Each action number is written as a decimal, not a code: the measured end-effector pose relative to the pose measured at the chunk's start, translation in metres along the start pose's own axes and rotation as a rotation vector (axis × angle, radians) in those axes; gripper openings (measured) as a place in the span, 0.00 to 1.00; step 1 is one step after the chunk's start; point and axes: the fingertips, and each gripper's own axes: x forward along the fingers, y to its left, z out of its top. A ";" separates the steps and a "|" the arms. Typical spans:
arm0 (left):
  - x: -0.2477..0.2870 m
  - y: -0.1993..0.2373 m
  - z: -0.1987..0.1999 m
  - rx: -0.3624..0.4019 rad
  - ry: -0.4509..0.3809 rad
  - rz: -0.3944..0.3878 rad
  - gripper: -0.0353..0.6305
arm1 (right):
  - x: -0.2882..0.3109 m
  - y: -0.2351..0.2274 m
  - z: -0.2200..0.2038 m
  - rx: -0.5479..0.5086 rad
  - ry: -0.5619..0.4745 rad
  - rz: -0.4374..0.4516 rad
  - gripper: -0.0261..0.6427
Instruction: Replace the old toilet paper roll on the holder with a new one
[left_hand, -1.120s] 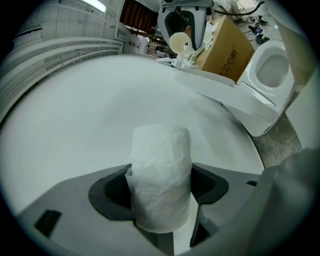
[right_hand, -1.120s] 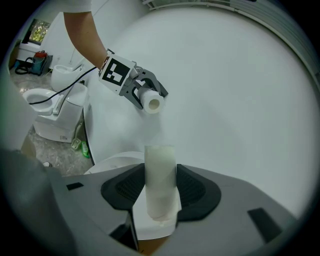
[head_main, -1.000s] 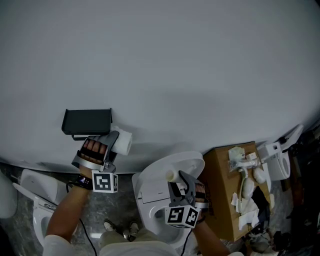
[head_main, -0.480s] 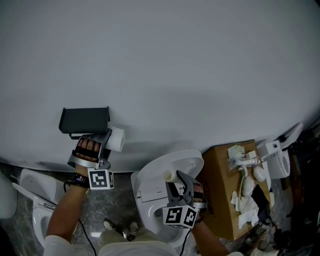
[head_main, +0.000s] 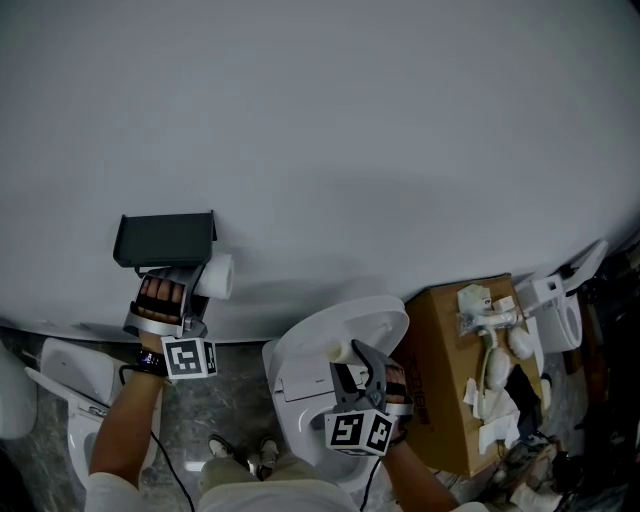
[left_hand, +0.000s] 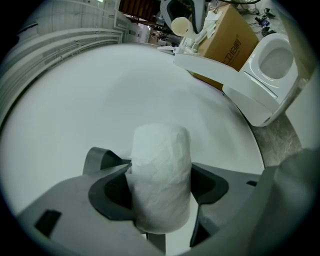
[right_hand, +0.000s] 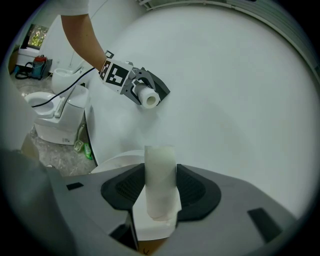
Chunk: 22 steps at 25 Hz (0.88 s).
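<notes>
Compared with a second ago, the left gripper (left_hand: 160, 186) and the plump white toilet paper roll (head_main: 219, 276) it carries have slid leftward along the white wall (head_main: 330, 140). The roll, which was clearly out to the right of the dark grey box-shaped paper holder (head_main: 165, 240), now sits just below that holder's lower right corner. Whether the two touch cannot be told from the head view. The right gripper (right_hand: 161, 189) has not shifted; it hangs over the white ceramic toilet (head_main: 300, 375) exactly as before, with the brown cardboard box (head_main: 440, 385) to its right. The left gripper's jaws stand wide apart, and both dark pads press against the sides of the full roll, which stands upright between them in the left gripper view, its soft wrinkled surface bulging above the jaw tips. The roll lies crosswise to the gripper, one end poking out to the right in the head view. The right gripper's jaws are about half open and clamped on a slim pale tube (right_hand: 160, 175), a roll worn down to little more than its core, standing on end between the pads with a loose flap of paper hanging at its base. The right gripper view also catches the left gripper and the round end of its roll against the wall, well apart from the tube.
</notes>
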 end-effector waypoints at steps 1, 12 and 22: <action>0.000 0.000 -0.003 -0.005 0.007 0.002 0.52 | 0.001 0.000 0.001 0.000 -0.001 0.000 0.33; -0.007 0.000 -0.033 -0.045 0.065 0.001 0.52 | 0.011 0.005 0.013 -0.021 -0.032 0.009 0.33; -0.011 -0.002 -0.043 -0.052 0.073 -0.006 0.52 | 0.015 0.009 0.025 -0.028 -0.045 0.018 0.33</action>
